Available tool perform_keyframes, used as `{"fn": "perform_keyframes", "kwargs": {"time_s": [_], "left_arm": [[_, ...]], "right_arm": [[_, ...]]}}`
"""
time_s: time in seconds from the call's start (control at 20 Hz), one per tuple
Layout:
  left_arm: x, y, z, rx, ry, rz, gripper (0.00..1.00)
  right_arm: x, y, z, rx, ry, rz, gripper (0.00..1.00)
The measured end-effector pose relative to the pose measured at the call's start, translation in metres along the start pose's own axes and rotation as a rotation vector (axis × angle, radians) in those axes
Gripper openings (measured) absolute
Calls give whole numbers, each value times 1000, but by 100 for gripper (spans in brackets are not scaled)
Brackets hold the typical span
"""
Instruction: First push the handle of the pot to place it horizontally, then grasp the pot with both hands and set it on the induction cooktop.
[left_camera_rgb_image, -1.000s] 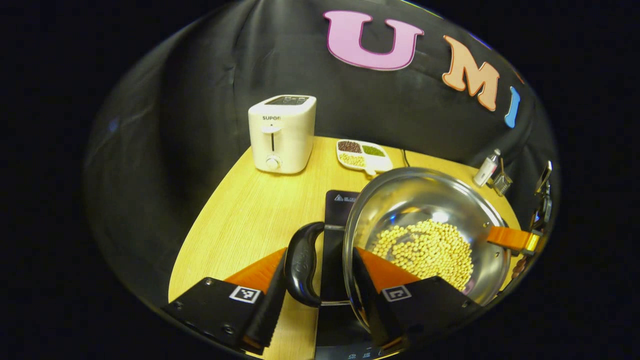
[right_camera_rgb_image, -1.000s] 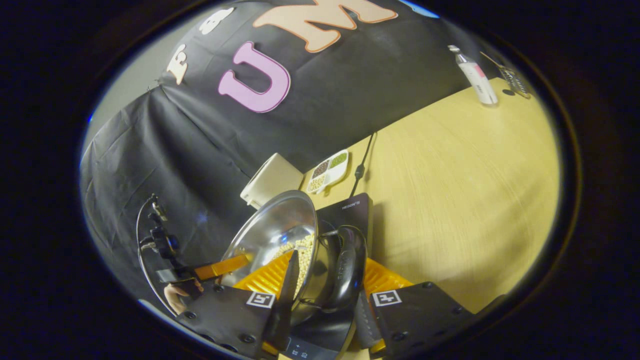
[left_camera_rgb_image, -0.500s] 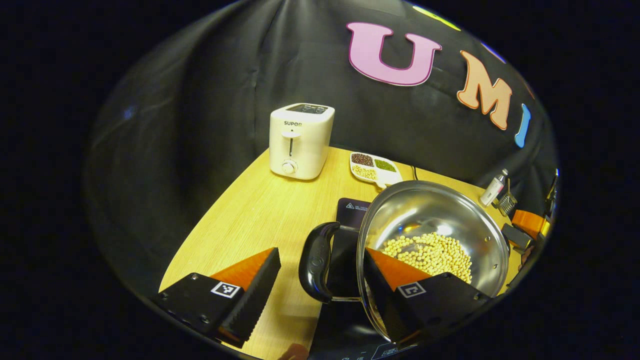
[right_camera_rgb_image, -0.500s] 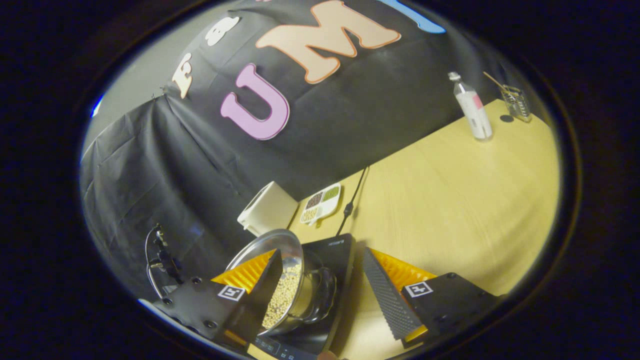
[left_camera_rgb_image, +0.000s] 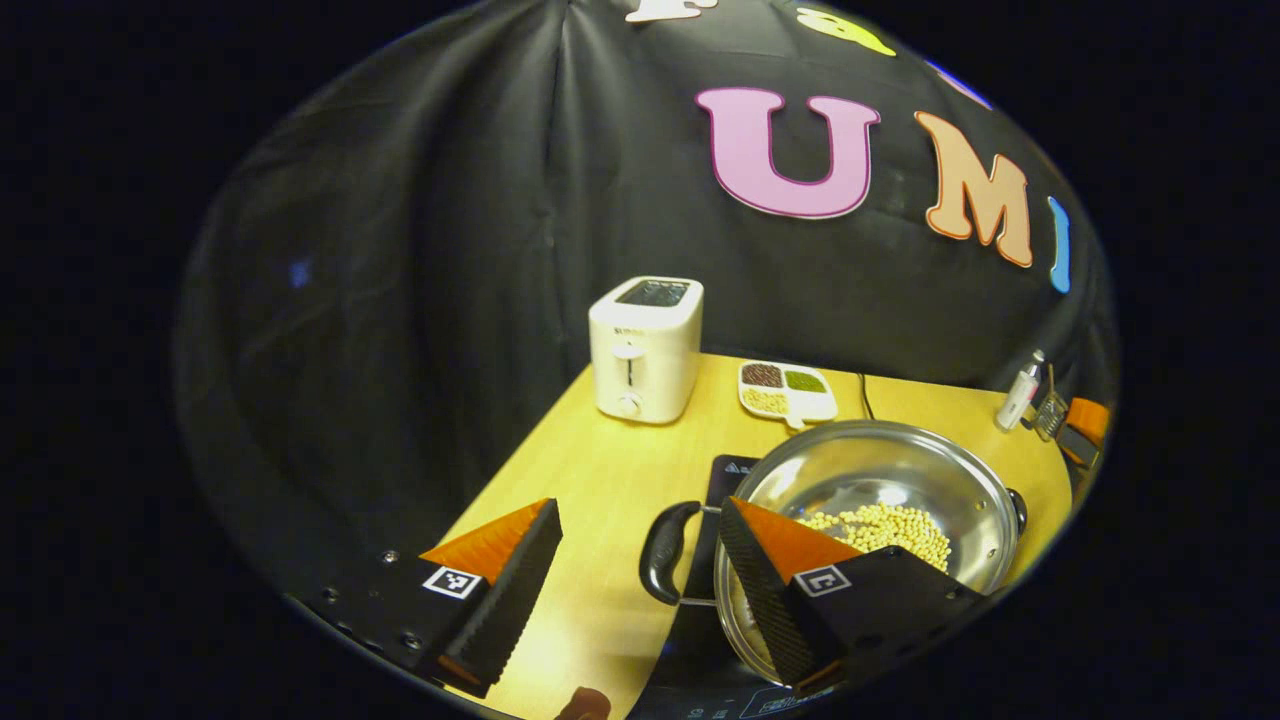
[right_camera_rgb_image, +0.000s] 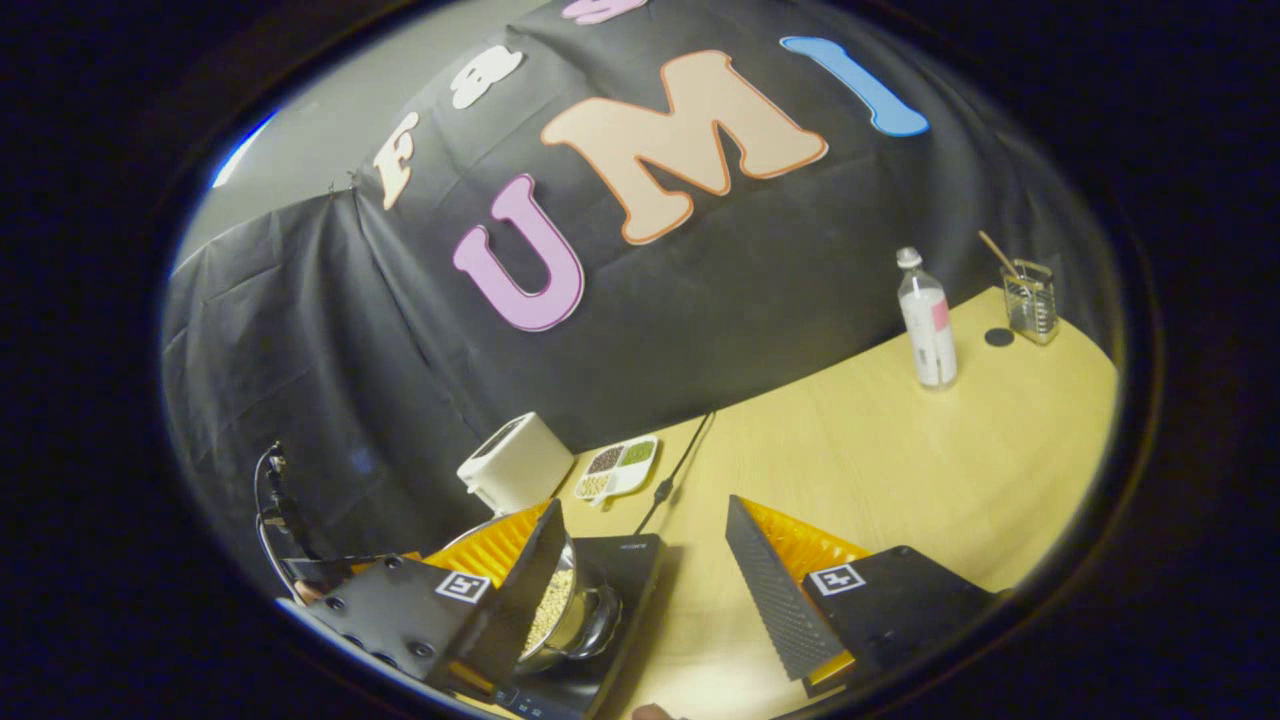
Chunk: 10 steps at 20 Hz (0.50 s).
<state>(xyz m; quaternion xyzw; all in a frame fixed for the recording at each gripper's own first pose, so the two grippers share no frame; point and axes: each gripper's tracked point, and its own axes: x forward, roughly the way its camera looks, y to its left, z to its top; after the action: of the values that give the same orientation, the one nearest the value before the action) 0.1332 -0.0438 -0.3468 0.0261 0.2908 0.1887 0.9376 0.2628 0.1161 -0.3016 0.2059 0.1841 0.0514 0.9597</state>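
A steel pot (left_camera_rgb_image: 860, 468) holding soybeans (left_camera_rgb_image: 885, 527) stands on the black induction cooktop (left_camera_rgb_image: 728, 472). Its black side handles point left (left_camera_rgb_image: 662, 552) and right (left_camera_rgb_image: 1018, 508). My left gripper (left_camera_rgb_image: 635, 592) is open, drawn back from the left handle, which lies between its fingers farther off. In the right gripper view the pot (right_camera_rgb_image: 577, 618) sits on the cooktop (right_camera_rgb_image: 625, 585), partly hidden behind one finger. My right gripper (right_camera_rgb_image: 650, 600) is open and holds nothing. The other gripper shows small at far right (left_camera_rgb_image: 1085, 425) in the left gripper view.
A white toaster (left_camera_rgb_image: 645, 350) and a divided dish of beans (left_camera_rgb_image: 787, 390) stand at the back of the wooden table (right_camera_rgb_image: 880, 470). A bottle (right_camera_rgb_image: 927, 320) and a glass jar (right_camera_rgb_image: 1030, 300) stand far right. A black cable (right_camera_rgb_image: 680, 465) runs to the cooktop.
Both grippers opened, let go of the pot's handles and pulled back and upward. The pot, held tilted a second ago, now rests level on the cooktop.
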Motion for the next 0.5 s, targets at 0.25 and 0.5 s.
{"fn": "perform_keyframes", "kwargs": {"time_s": [0.25,0.5], "left_arm": [[-49,-10,66,-9,-215,99,95],[-98,-97,110,-55,-347,-19,97]], "right_arm": [[-39,-28,73,-171,-155,-62,92],[-80,-46,114,-276,-267,-101,92]]}}
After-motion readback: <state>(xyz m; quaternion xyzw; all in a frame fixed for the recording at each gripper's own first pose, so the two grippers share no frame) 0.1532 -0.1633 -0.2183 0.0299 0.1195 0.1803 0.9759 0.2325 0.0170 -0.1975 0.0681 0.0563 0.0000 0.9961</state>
